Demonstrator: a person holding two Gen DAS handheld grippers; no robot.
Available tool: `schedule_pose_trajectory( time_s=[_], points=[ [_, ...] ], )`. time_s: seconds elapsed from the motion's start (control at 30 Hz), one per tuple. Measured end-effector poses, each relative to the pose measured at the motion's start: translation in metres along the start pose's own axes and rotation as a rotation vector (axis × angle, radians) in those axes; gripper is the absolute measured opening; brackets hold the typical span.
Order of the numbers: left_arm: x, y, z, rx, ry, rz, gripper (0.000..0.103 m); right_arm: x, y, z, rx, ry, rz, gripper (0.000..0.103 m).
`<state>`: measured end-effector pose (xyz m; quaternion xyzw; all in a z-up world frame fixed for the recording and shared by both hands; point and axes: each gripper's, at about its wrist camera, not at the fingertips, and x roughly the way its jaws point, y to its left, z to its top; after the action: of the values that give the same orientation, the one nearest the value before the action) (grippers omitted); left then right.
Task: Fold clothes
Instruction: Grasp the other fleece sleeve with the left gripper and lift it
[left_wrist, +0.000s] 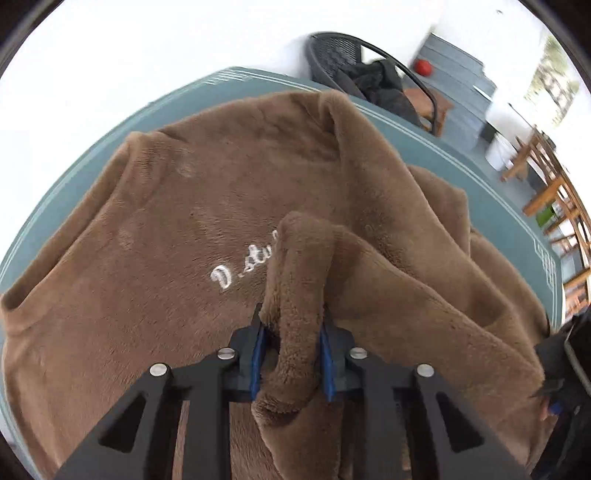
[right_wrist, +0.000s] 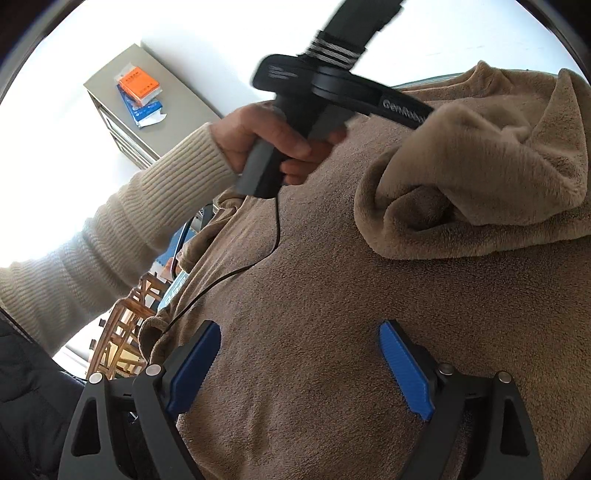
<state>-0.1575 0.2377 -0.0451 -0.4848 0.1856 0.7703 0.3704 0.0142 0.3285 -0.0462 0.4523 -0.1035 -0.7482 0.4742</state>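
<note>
A brown fleece sweatshirt (left_wrist: 192, 206) with white embroidered lettering (left_wrist: 225, 275) lies spread on a teal table (left_wrist: 166, 107). My left gripper (left_wrist: 291, 354) is shut on a bunched fold of the sweatshirt, a sleeve end (left_wrist: 299, 266), and holds it lifted over the chest. In the right wrist view the same sweatshirt (right_wrist: 332, 295) fills the frame. My right gripper (right_wrist: 299, 358) is open and empty just above the fabric. The lifted sleeve (right_wrist: 480, 166) hangs from the left gripper body (right_wrist: 332, 85), held by a hand (right_wrist: 273, 144).
A dark chair (left_wrist: 354, 66) with black clothes stands beyond the table's far edge. Wooden chairs (left_wrist: 554, 192) and a white bucket (left_wrist: 498, 151) are at the right. A grey cabinet (right_wrist: 147, 107) with boxes stands by the wall. A black cable (right_wrist: 236, 273) trails over the fabric.
</note>
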Motion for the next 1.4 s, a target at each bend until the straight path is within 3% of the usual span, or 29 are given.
schedule_pose_trajectory(
  time_s=[0.07,0.2,0.33,0.43,0.47,0.57,0.67,0.8,1.13,1.4],
  points=[
    [-0.022,0.002,-0.004,-0.045,-0.067,0.007,0.026,0.0,0.0,0.0,0.001,-0.001,0.0,0.09],
    [-0.095,0.027,-0.027,-0.24,-0.28,0.033,0.026,-0.001,0.001,0.0,0.003,-0.003,0.0,0.09],
    [-0.172,0.063,-0.085,-0.522,-0.489,0.113,0.026,0.0,0.002,0.0,0.002,-0.002,-0.003,0.09],
    [-0.198,0.091,-0.135,-0.735,-0.579,0.16,0.026,0.0,0.002,0.0,0.001,-0.003,-0.004,0.09],
    [-0.2,0.099,-0.151,-0.791,-0.586,0.176,0.026,0.0,0.003,0.0,0.001,-0.002,-0.004,0.09],
    [-0.182,0.108,-0.192,-0.89,-0.506,0.204,0.026,0.0,0.003,0.0,0.002,-0.002,-0.005,0.09],
    [-0.141,0.114,-0.213,-0.974,-0.405,0.148,0.026,-0.001,0.001,0.001,0.003,-0.003,-0.004,0.09],
    [-0.111,0.11,-0.226,-1.023,-0.361,0.096,0.026,-0.004,0.003,0.003,-0.003,0.002,-0.023,0.09],
    [-0.132,0.106,-0.229,-1.002,-0.441,0.082,0.026,-0.018,0.016,0.014,-0.048,0.042,-0.138,0.09],
    [-0.146,0.106,-0.226,-0.966,-0.494,0.049,0.026,-0.096,-0.015,0.095,-0.04,-0.128,-0.61,0.09]
  ],
)
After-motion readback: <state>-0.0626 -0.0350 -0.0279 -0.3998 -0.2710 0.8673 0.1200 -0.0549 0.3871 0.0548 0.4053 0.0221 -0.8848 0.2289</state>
